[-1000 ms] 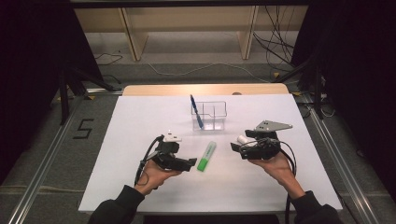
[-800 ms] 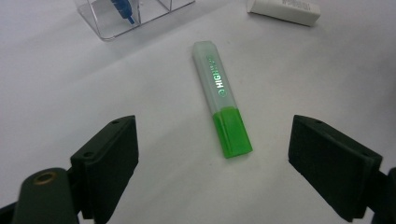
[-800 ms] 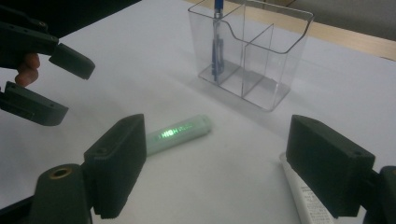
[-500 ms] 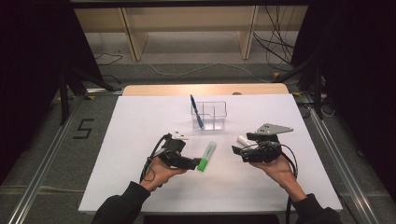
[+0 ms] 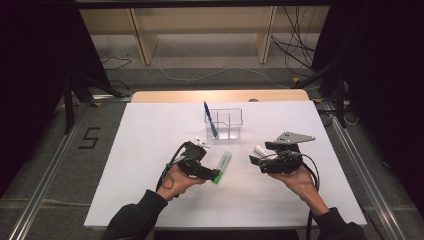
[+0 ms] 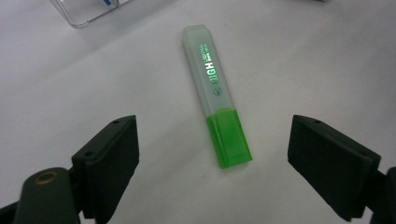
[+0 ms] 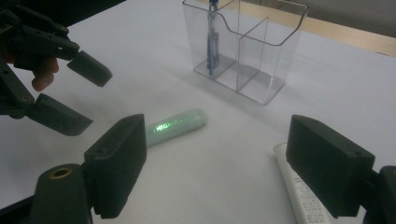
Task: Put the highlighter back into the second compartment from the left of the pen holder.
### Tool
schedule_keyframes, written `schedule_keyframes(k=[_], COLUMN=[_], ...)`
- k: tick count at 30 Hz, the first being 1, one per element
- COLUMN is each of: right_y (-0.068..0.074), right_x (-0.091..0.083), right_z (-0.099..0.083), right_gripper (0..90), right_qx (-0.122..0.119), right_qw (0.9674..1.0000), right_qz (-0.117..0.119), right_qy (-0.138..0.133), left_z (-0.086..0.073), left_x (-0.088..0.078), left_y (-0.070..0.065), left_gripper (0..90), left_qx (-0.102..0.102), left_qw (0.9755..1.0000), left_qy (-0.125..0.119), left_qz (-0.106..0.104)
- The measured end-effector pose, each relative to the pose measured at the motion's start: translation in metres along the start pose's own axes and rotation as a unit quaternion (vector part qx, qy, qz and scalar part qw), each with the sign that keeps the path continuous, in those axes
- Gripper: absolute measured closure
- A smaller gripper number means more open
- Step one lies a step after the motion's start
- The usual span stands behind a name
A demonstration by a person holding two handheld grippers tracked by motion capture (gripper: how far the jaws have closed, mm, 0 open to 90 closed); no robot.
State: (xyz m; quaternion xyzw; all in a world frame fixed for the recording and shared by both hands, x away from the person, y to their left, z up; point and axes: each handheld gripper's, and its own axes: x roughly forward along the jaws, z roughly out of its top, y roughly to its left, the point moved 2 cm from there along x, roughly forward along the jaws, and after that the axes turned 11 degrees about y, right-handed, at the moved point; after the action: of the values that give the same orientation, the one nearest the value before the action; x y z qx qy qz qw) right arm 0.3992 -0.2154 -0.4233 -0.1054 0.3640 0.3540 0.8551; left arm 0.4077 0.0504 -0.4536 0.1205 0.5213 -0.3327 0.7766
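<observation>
Green highlighter pen: flat-sided marker with a translucent frosted cap and a bright green body; the cap end points to the upper part of the left gripper view, the green end to the lower centre.
Marking: green lettering "HIGH" runs along the frosted part, readable in both gripper views.
Position: lies flat on the white table surface, at the centre of the high view, below the clear organiser.
Left gripper: black two-jaw tool held in the person's left hand, left of centre in the high view; jaws spread wide, one on each side of the pen's green end, gripping nothing. Contact with the pen cannot be confirmed.
Right gripper: black two-jaw tool with a grey three-cornered plate, right of centre in the high view; jaws wide apart and empty, well apart from the highlighter.
White tube: lies on the table at the lower right of the right gripper view, just beside the right gripper's jaw.
Clear plastic organiser: divided compartments, upper centre of the high view.
Blue pen: stands tilted in the organiser's left compartment.
</observation>
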Motion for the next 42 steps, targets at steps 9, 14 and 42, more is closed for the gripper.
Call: schedule_keyframes(k=[9,14,42], right_y=[-0.001,-0.002,0.000], right_x=[-0.001,-0.003,0.000], right_z=[-0.002,-0.002,-0.003], right_gripper=[21.4,21.5,22.3], right_qx=[0.003,0.003,-0.001], right_qw=[1.0000,1.0000,1.0000], right_qz=[-0.002,-0.005,-0.004], right_qy=[0.001,-0.001,0.009], left_z=[0.011,0.015,0.029], left_x=[0.010,0.020,0.049], left_y=[-0.005,-0.009,-0.014], left_gripper=[17.7,21.9,46.3], left_qx=[0.005,0.017,0.058], left_qw=[0.9998,0.9994,0.9937], left_qy=[0.018,0.029,0.091], left_qz=[0.004,0.009,0.029])
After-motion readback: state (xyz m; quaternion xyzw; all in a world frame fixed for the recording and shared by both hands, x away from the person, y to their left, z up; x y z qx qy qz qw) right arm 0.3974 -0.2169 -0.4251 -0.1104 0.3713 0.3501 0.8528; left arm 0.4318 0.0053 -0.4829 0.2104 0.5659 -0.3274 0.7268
